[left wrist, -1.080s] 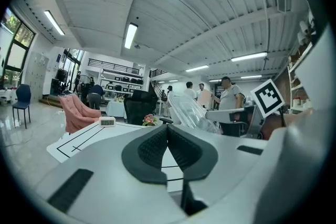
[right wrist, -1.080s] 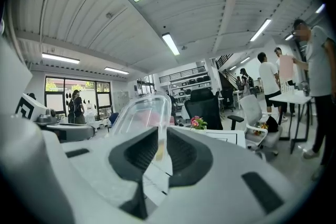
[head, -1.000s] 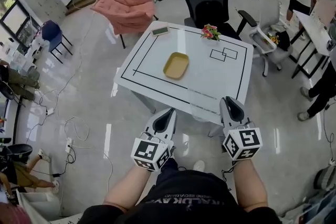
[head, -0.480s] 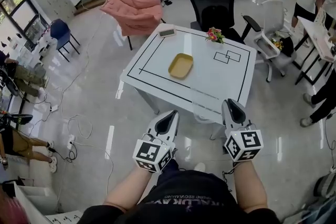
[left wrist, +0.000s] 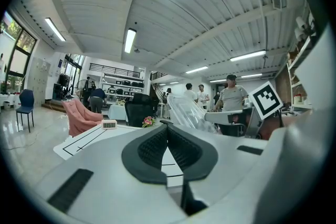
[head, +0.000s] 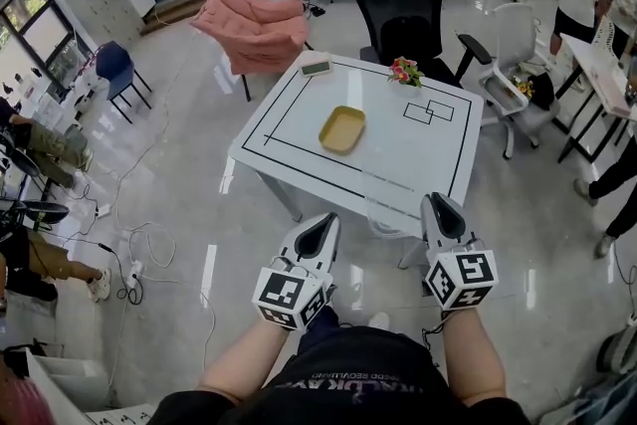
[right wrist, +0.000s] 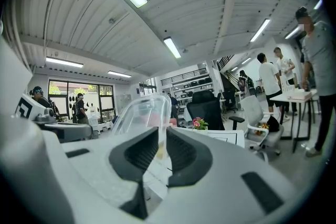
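Down at the 6 o'clock edge of the head view, the person holds both grippers close to the body, short of the white table (head: pixel 398 164) that stands toward 12 o'clock. The left gripper (head: pixel 320 226) has its jaws pressed together with nothing between them; its own view shows the dark pads (left wrist: pixel 152 147) meeting at the tip. The right gripper (head: pixel 440 212) is pinching the edge of a clear plastic container (right wrist: pixel 142 113): the thin wall runs down into the narrow slit between its pads (right wrist: pixel 181 152), and the domed body rises from there toward 11 o'clock in the right gripper view. From the left gripper view, the same container (left wrist: pixel 185 110) shows toward 1 o'clock, just beyond that gripper's tip. The head view does not show the container clearly.

On the table, inside a black outline, lies a yellow tray (head: pixel 341 128), near the middle and well apart from both grippers. A small bunch of flowers (head: pixel 403 70) sits at the far edge toward 12 o'clock, a little clock (head: pixel 316 67) at the far corner toward 11 o'clock. A black office chair (head: pixel 403 0) stands behind the table, a pink armchair (head: pixel 254 25) at 10 o'clock.
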The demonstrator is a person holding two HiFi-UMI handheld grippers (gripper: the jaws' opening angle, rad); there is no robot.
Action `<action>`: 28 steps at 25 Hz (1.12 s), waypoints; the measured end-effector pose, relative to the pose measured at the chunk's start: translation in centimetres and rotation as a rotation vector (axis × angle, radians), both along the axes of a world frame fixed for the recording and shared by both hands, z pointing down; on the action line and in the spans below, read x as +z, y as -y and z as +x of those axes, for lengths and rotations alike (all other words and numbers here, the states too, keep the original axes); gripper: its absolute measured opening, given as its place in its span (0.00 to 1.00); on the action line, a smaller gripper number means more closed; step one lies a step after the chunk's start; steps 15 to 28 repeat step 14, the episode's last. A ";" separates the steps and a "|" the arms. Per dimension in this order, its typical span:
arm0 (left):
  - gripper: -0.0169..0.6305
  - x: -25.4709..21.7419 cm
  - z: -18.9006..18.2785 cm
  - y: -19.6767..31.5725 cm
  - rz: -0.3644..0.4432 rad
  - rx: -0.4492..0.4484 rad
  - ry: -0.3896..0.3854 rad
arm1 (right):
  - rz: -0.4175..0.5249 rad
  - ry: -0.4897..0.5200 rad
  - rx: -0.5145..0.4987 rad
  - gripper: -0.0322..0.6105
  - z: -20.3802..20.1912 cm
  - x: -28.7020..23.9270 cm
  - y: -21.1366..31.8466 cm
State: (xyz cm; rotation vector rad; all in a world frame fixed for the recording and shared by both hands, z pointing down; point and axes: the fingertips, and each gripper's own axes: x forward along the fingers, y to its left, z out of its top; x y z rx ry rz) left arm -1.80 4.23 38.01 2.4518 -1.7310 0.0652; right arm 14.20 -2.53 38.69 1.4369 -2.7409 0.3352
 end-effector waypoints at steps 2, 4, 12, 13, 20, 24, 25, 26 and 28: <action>0.03 0.0 0.0 -0.1 0.001 0.000 0.000 | -0.001 0.001 0.000 0.13 0.0 0.1 0.0; 0.03 0.1 0.1 -0.1 0.002 -0.001 0.000 | -0.002 0.005 -0.001 0.12 0.1 0.2 -0.1; 0.03 -0.1 0.4 -0.6 0.005 -0.011 -0.002 | 0.001 0.005 -0.010 0.12 0.4 0.0 -0.3; 0.03 -0.1 0.5 -0.6 0.006 -0.011 -0.002 | 0.001 0.005 -0.011 0.12 0.4 0.0 -0.3; 0.03 0.0 0.6 -0.7 0.007 -0.011 -0.002 | 0.001 0.005 -0.011 0.12 0.5 0.1 -0.3; 0.03 0.0 0.6 -0.7 0.007 -0.011 -0.002 | 0.001 0.005 -0.011 0.12 0.5 0.1 -0.3; 0.03 0.0 0.6 -0.7 0.007 -0.011 -0.002 | 0.001 0.005 -0.011 0.12 0.5 0.1 -0.3; 0.03 0.0 0.6 -0.7 0.007 -0.011 -0.002 | 0.001 0.005 -0.011 0.12 0.5 0.1 -0.3; 0.03 0.0 0.6 -0.7 0.007 -0.011 -0.002 | 0.001 0.005 -0.011 0.12 0.5 0.1 -0.3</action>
